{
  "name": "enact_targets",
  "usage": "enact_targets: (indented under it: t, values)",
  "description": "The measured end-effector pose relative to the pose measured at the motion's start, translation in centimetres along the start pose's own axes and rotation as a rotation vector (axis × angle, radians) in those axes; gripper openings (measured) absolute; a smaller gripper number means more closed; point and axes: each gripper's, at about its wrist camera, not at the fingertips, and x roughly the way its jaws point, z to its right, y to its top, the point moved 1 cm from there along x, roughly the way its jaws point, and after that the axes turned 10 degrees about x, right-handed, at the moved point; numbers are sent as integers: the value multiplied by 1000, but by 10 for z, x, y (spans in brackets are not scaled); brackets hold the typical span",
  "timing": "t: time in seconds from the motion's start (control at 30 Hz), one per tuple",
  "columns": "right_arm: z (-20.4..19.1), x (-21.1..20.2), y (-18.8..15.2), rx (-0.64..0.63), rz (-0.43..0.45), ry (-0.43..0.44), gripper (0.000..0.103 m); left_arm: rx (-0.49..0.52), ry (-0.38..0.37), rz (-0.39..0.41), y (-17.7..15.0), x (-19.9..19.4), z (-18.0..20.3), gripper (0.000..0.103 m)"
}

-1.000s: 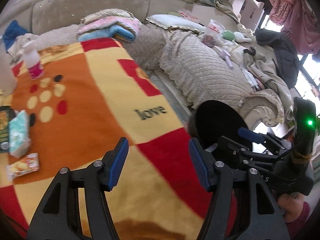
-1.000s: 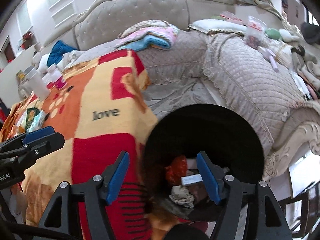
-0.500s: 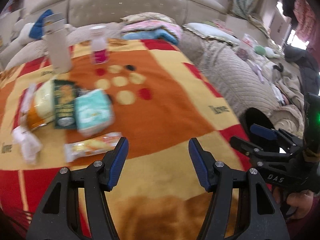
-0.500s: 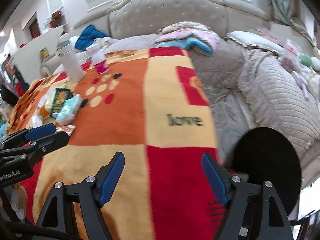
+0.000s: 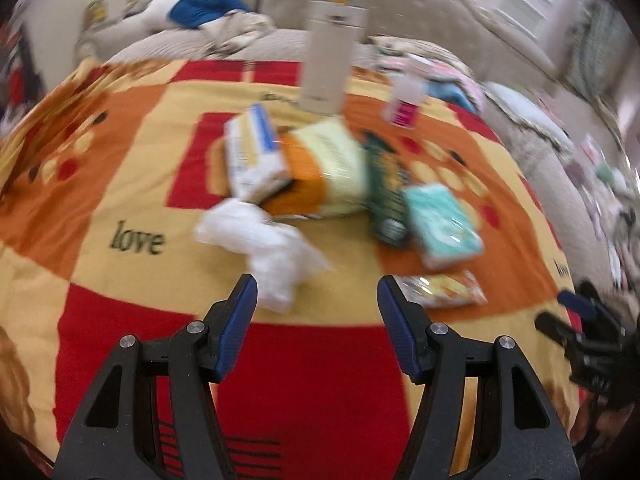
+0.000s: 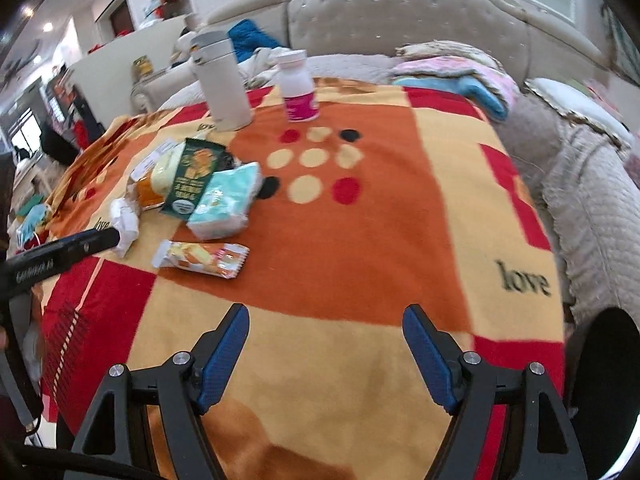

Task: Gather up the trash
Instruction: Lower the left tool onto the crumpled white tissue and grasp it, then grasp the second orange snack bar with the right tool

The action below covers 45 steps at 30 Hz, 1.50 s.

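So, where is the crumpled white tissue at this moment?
In the left wrist view the crumpled white tissue lies on the blanket, just ahead of the left gripper, near the orange and yellow pack.

The left black two-finger gripper with blue ribbed pads [image 5: 316,300] tilts downward, its jaws parted about halfway with nothing between the pads. In the right wrist view one of its black fingers reaches in from the left edge as a long dark bar. The right black two-finger gripper with blue ribbed pads [image 6: 326,330] also tilts downward; its jaws have just been opening and stand wide, gripping nothing. In the left wrist view it appears at the right edge, and beneath it a blurred part of the person's hand [image 5: 600,426] shows.
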Motion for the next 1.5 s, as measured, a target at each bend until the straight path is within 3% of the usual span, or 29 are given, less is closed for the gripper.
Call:
enact_targets:
  t: [0.2, 0.37, 0.47, 0.53, 0.6, 0.7, 0.83, 1.0, 1.2, 1.37, 1.5]
  values:
    - [-15, 20, 18, 6, -16, 16, 77, -124, 38, -7, 14, 24, -30, 61]
    - [-22, 44, 37, -4, -41, 7, 77, -209, 2, -46, 17, 50, -42, 61]
    - [-25, 64, 50, -15, -69, 2, 77, -191, -23, -41, 18, 51, -43, 58]
    - [-27, 72, 54, -29, -84, 7, 77, -170, -39, -61, 17, 52, -42, 34]
    - [-32, 78, 54, -63, -109, 19, 77, -147, -55, -67, 17, 50, -43, 28]
    - [-47, 77, 44, -140, -149, 32, 77, -111, -61, -74, 13, 43, -43, 26]
    - [-64, 62, 19, -218, -233, 129, 77, -84, -68, -76, 6, 32, -46, 26]
    - [-75, 43, 6, -231, -187, 167, 77, -75, -74, -70, 1, 17, -49, 26]
    - [-74, 50, 30, -221, -86, 71, 77, -55, -82, -42, -5, -5, -44, 26]
    - [-67, 79, 41, -186, -164, 13, 77, -49, -75, -41, -10, -11, -46, 26]
    - [-89, 64, 20, -236, -242, 152, 77, -48, -62, -36, -12, -14, -53, 26]
